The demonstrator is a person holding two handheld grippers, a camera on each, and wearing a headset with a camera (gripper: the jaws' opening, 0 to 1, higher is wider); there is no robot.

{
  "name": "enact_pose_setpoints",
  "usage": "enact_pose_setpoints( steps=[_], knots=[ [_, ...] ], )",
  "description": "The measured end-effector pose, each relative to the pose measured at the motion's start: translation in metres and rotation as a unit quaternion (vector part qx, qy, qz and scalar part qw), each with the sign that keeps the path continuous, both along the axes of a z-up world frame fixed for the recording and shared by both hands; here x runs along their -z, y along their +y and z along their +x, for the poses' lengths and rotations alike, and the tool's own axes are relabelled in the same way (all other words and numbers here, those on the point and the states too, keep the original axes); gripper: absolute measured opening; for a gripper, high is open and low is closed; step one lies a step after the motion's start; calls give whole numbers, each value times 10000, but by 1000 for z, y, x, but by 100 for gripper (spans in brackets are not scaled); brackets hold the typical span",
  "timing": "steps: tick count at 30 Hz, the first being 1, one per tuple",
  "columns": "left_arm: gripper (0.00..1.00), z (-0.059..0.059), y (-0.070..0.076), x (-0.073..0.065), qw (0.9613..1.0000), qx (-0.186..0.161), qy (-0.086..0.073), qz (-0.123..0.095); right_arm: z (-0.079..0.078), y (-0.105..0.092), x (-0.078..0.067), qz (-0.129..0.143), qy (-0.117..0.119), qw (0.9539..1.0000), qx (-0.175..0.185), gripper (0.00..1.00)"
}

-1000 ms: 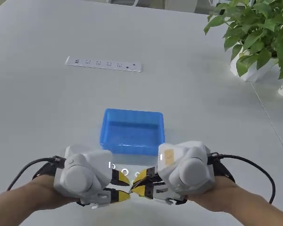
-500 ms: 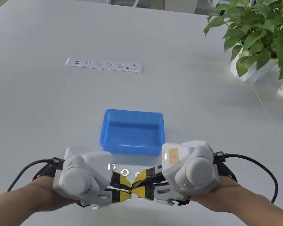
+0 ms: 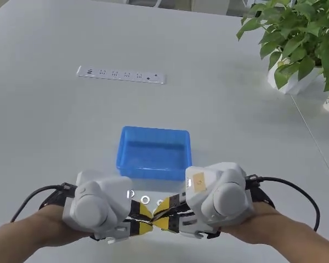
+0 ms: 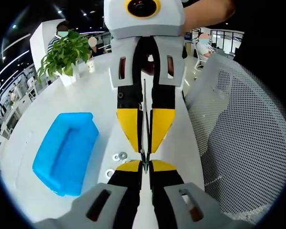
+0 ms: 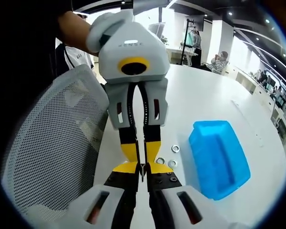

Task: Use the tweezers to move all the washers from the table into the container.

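The washers are seen as three small silver rings with round holes. They are laid flat on the white table in the lower middle of the head view, in a short row just above the place where the two grippers meet. The blue container is placed just above them in the frame. It is a shallow rectangular tray of translucent plastic, and nothing can be made out inside it.

The tweezers are shown as a thin strip of grey metal. In the left gripper view they run down the centre of the frame, between the yellow fingers of the right gripper, whose jaws are pressed together on them. Their lower end is found between the yellow tips of the left gripper, and these jaws are also closed tightly on it. The two grippers are held tip to tip.

An orange label is fixed on top of the right gripper, but its print is too small to be read. A white power strip is seen at the upper left and a green plant at the upper right.
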State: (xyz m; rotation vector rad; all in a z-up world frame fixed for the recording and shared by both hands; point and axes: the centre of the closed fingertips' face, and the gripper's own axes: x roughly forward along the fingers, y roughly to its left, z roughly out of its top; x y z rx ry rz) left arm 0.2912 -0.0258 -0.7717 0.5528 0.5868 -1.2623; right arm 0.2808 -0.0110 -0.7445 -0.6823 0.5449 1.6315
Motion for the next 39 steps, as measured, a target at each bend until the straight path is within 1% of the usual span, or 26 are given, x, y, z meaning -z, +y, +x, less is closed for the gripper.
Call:
enact_pose_setpoints(
  steps=[3,5,7,9,13,15,17,19,20,21,23,24,25,27,30,39],
  knots=[
    [9,-1,0,0,10000,10,16,-1,1,0,-1,15,-21,10000,-18,8],
    [9,0,0,-1,10000,14,-7,-3,0,1,-2,39,-10,10000,-22,8],
    [9,0,-1,-2,10000,-5,6,-40,1,1,-3,65,18,10000,2,8],
    [9,0,-2,-3,10000,-15,-16,-66,1,3,-5,101,53,9999,20,8],
    [9,1,-2,-3,10000,-24,-6,-75,1,3,-4,71,35,10000,3,8],
    [9,0,-2,-3,9999,-52,27,-107,1,3,-4,69,47,10000,18,8],
    [9,1,-2,-3,9999,-60,17,-123,1,3,-5,75,37,10000,16,8],
    [8,1,-2,-4,9997,-120,83,-182,1,3,-5,84,37,10000,19,8],
    [8,1,-2,-4,9994,-182,157,-260,1,3,-5,98,24,9999,11,8],
    [8,2,-2,-5,9991,-244,168,-318,2,3,-6,123,36,9999,42,8],
    [8,2,-2,-7,9977,-384,250,-497,3,2,-8,156,59,9998,76,8],
    [8,2,-1,-8,9976,-414,240,-508,4,2,-8,159,53,9998,77,8],
    [8,2,-1,-8,9971,-444,272,-557,4,2,-9,164,53,9998,77,8],
    [7,2,-1,-9,9970,-461,252,-575,4,3,-10,174,32,9998,69,8],
    [7,1,-1,-9,9965,-513,282,-597,3,3,-9,146,44,9999,63,8],
    [7,1,-1,-9,9972,-476,221,-537,4,1,-9,97,-10,9999,22,8]
  ],
)
